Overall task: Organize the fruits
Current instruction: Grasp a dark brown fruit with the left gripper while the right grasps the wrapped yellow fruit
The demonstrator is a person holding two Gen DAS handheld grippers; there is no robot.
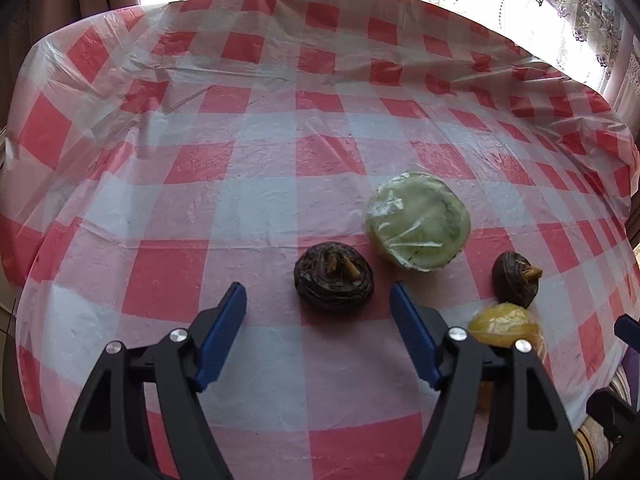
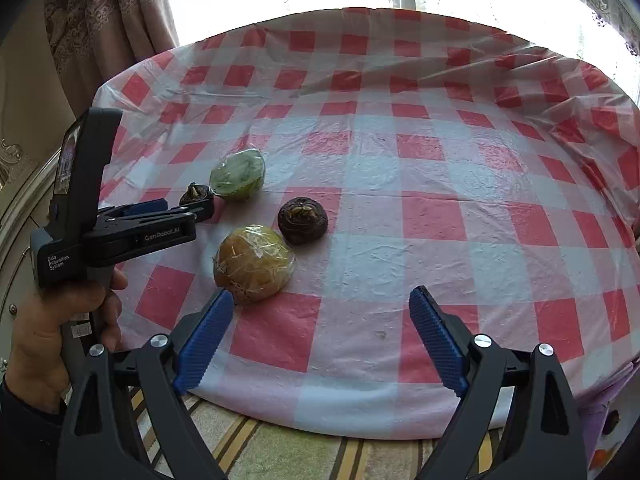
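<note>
Lying just ahead of the left gripper [image 1: 318,294], jaws spread and empty, the dark fruit [image 1: 334,277] sits centre frame, nearer than to the right gripper [image 2: 322,300], likewise spread.

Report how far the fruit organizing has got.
Nothing looks done: no container shows. In hand: nothing; left tool hangs open before a dark fruit, right tool open, empty. Left: that fruit, second dark fruit, wrapped green fruit, wrapped yellow fruit, all loose on the tablecloth.
</note>
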